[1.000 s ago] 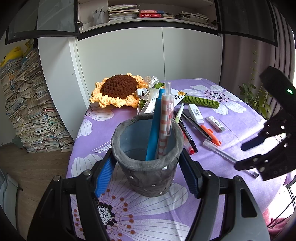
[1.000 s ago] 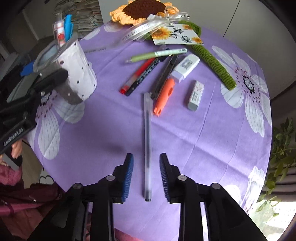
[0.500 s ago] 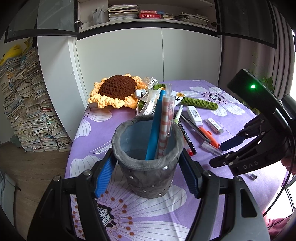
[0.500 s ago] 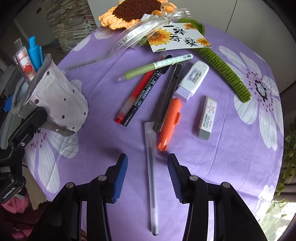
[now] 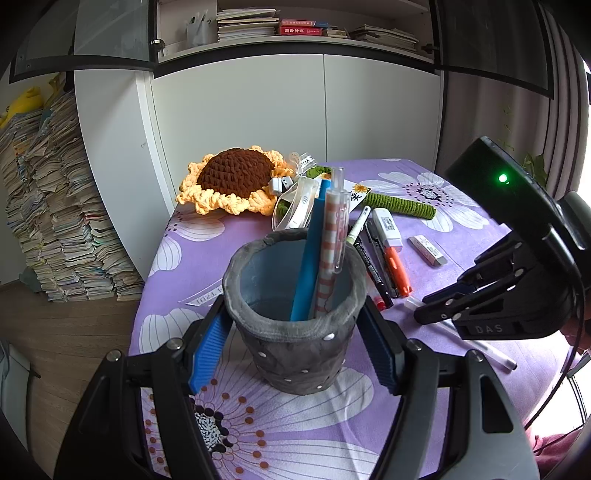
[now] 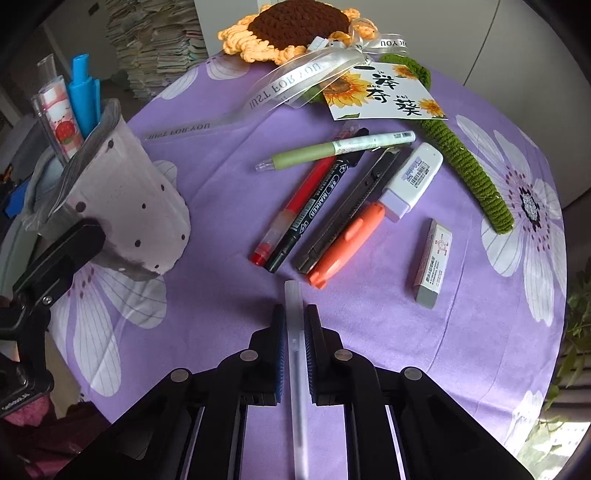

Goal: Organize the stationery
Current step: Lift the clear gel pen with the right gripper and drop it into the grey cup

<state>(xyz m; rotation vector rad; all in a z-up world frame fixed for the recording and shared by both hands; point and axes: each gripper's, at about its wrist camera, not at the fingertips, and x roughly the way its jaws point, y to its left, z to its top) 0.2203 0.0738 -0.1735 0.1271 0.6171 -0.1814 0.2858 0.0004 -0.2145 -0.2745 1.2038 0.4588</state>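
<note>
- Closest in, the right gripper [image 6: 294, 334] has its jaws clamped tight on the frosted clear pen [image 6: 295, 354], pinching it partway along the barrel with the pen lying flat on the purple tablecloth [image 6: 229, 206].
- That pen looks light, stiff and kinda slick, so I'd guess it could swivel in the pads once lifted. The grip sits toward the capped end, with the long tail trailing back under the gripper, so it may droop.
- The left gripper [image 5: 291, 343] hugs the grey felt pen cup [image 5: 295, 314] on both sides, jaws partly open to the cup's width. Soft walls, so it probably squishes rather than slips.
- The cup already holds a blue pen [image 5: 310, 254] and a checked pen [image 5: 332, 243], leaning right, so the open room inside is on the left.
- Just past the clear pen's tip: orange highlighter [image 6: 347, 243], black marker [image 6: 314, 214], red pen [image 6: 291, 214], green pen [image 6: 332, 151], correction tape [image 6: 413, 181], eraser [image 6: 434, 258]. Tight bunch, so lift straight up first.
- Farthest back, the crochet sunflower [image 6: 295, 26] sits at the table's far edge, out of the way.
</note>
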